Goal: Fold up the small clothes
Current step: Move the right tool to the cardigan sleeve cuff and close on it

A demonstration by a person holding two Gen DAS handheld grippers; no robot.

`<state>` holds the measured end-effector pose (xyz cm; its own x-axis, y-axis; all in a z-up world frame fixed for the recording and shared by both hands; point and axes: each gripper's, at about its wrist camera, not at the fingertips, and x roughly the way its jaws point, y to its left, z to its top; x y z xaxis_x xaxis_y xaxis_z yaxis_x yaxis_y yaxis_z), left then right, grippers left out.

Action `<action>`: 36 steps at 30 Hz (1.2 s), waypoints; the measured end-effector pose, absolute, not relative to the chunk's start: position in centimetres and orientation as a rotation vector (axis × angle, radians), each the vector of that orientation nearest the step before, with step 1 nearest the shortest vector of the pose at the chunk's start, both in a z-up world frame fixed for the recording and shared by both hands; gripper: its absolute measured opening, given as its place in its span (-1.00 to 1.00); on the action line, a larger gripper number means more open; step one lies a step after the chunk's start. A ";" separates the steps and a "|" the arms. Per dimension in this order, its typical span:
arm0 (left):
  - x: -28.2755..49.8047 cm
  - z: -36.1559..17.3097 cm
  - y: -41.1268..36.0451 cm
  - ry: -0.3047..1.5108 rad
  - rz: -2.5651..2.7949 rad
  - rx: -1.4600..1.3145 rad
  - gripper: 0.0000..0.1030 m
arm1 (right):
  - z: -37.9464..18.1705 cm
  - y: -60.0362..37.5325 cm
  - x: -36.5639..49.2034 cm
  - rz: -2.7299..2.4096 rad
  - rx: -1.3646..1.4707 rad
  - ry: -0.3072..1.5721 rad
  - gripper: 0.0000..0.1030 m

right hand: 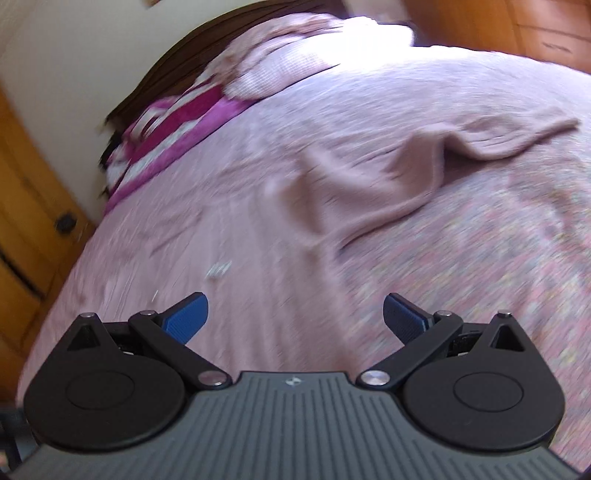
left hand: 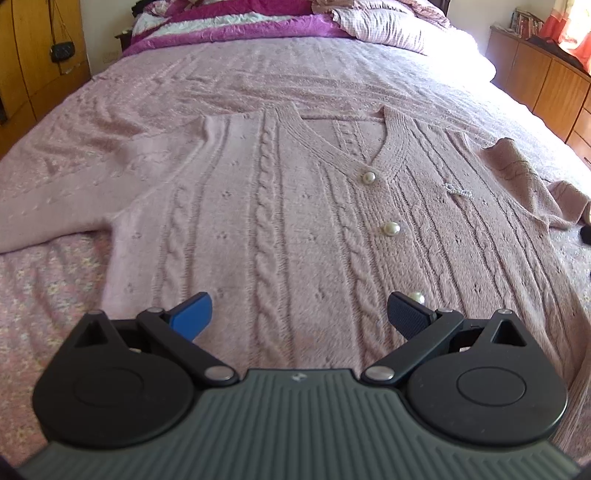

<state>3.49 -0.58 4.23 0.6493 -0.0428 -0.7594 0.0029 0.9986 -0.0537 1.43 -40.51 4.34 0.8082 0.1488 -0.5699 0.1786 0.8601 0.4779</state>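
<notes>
While lying flat mid-frame on the bed (left hand: 55,302), cardigan (left hand: 280,206) unfolded, left hand-held gripper (left hand: 299,314) and right hand-held gripper (right hand: 295,314) both hovering spread wide, empty, risking snagging pearl buttons (left hand: 391,229) or bunching the crumpled sleeve (right hand: 480,140).

Right wrist view smeared throughout by motion blur. Knit pattern of cardigan (right hand: 280,206) lost there, sleeve (right hand: 491,136) reduced to a soft ridge. Small pale ornament (right hand: 219,270) on the knit too streaked to identify. Headboard (right hand: 207,48) and striped blanket (right hand: 173,122) doubled at their edges.

In the left wrist view, left sleeve (left hand: 44,206) cut off by the picture's edge; hem hidden beneath the gripper body (left hand: 295,424). Lowest pearl button (left hand: 416,297) partly covered by the dark fingers (left hand: 406,317). Dark object (left hand: 585,234) at the right edge cropped, not identifiable. Books (left hand: 526,22) on the far cabinet too small to read.
</notes>
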 end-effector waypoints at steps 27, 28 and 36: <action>5.8 1.3 -3.3 0.935 0.053 0.034 1.00 | -1.4 -60.3 12.8 -0.335 0.725 0.417 1.00; 5.8 1.3 -3.3 0.933 0.053 0.035 1.00 | -1.6 -60.3 13.2 -0.337 0.716 0.419 1.00; 5.6 1.1 -3.5 0.924 0.056 0.046 1.00 | -1.6 -61.2 14.4 -0.407 0.721 0.403 0.48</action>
